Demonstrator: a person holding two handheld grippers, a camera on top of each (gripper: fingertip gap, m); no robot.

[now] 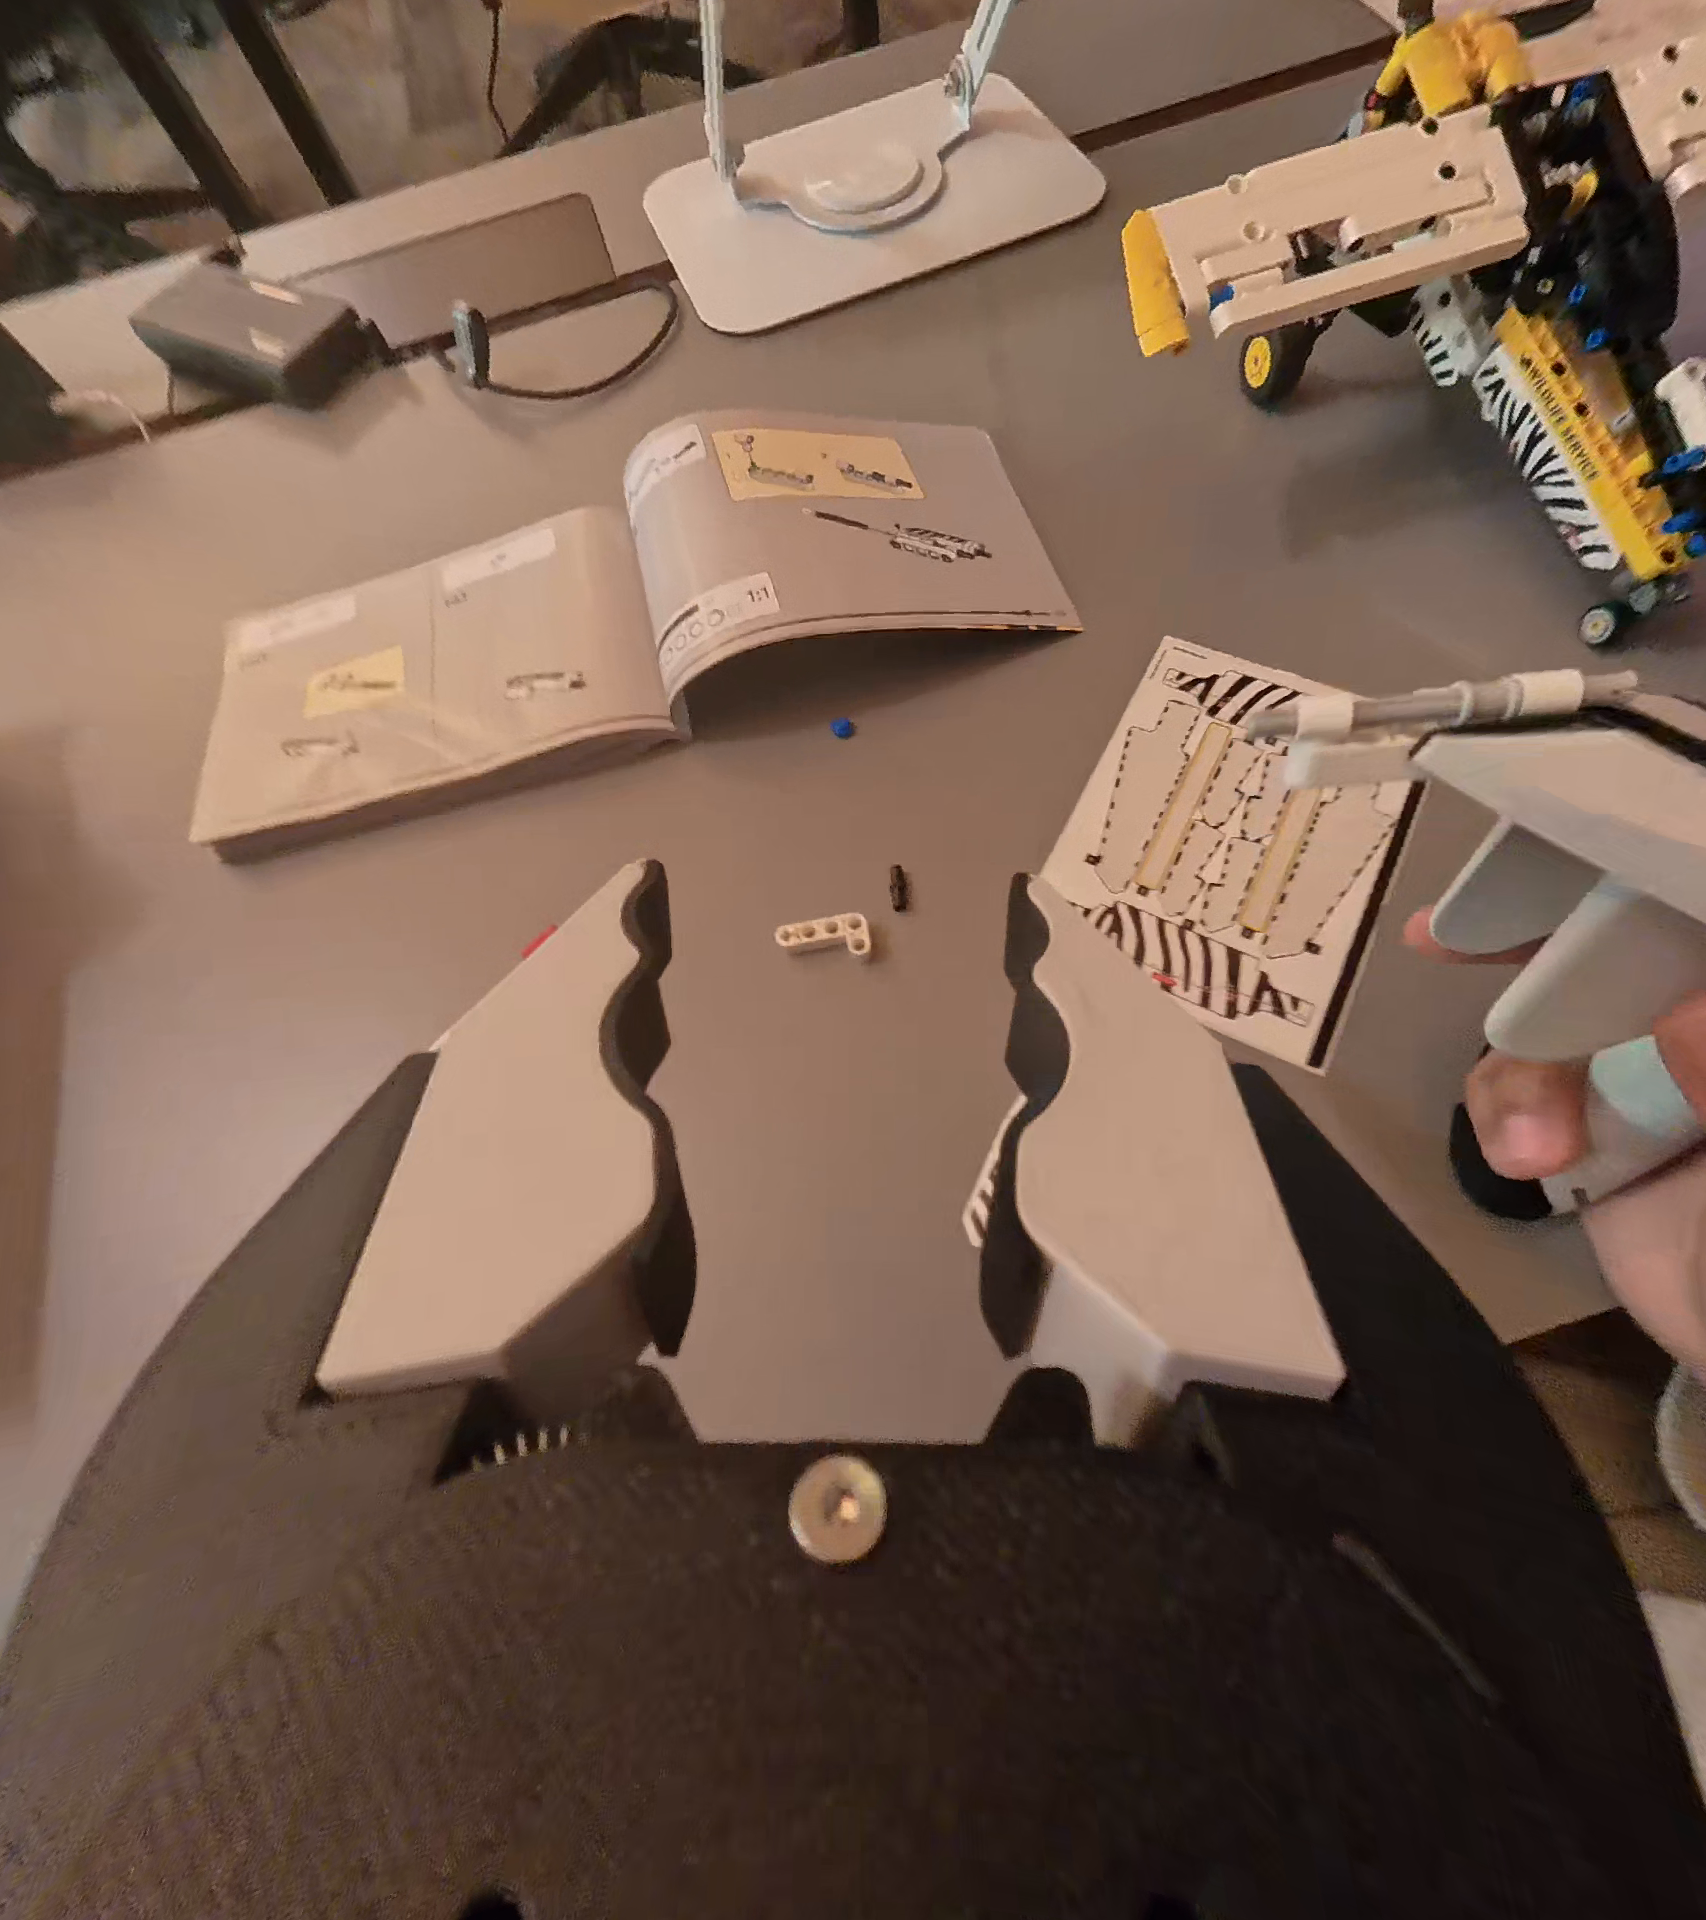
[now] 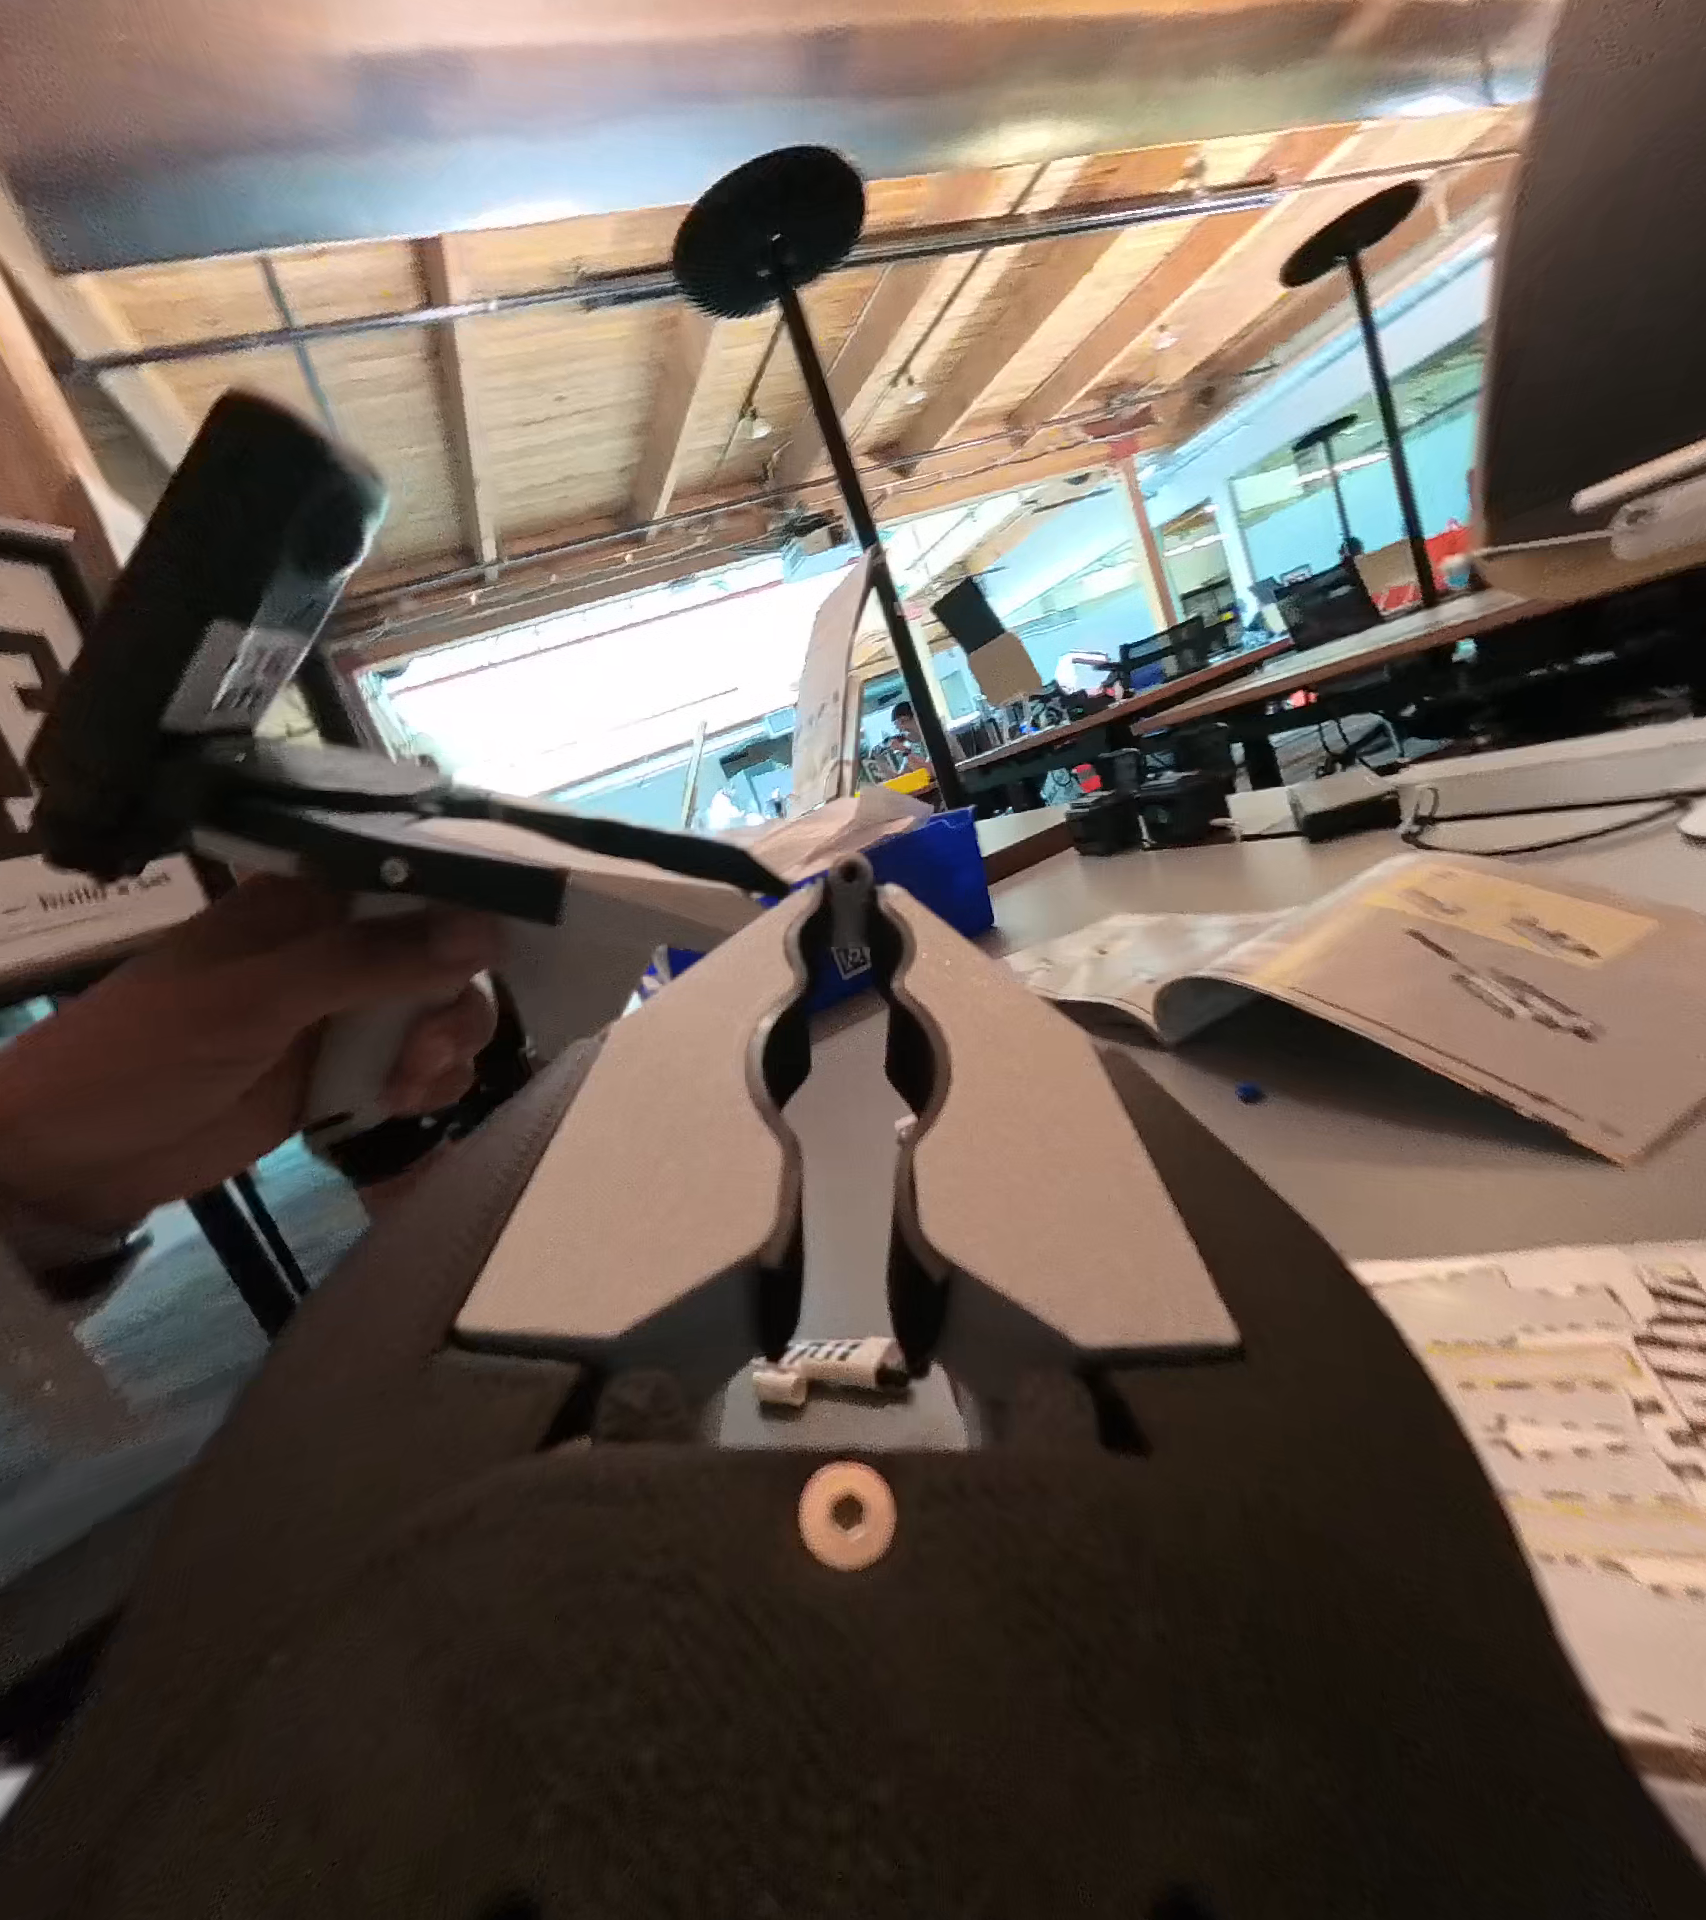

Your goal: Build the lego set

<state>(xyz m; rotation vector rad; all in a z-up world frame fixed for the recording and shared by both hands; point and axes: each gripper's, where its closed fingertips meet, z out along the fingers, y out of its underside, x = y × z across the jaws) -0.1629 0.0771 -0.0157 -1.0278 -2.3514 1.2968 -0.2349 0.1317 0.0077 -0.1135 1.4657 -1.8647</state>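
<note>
Zebra-striped Technic model (image 1: 1514,343) stands mostly built far right; left gripper (image 1: 833,904) spread above loose white L-beam (image 1: 825,935) and black pin (image 1: 898,886); right gripper (image 2: 851,914) pinches grey axle subassembly (image 2: 851,914), unattached.

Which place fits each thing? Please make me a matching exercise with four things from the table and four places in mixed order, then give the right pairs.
Things
1. white L-shaped piece
2. blue stud
3. sticker sheet
4. grey rod assembly

Places
A. gripped in the right tongs
B. on the table just in front of the open instruction booklet
C. on the table ahead of the open left tongs, beside a small black pin
D. flat on the table, to the right of the left tongs

Pairs: 1-C, 2-B, 3-D, 4-A
</note>
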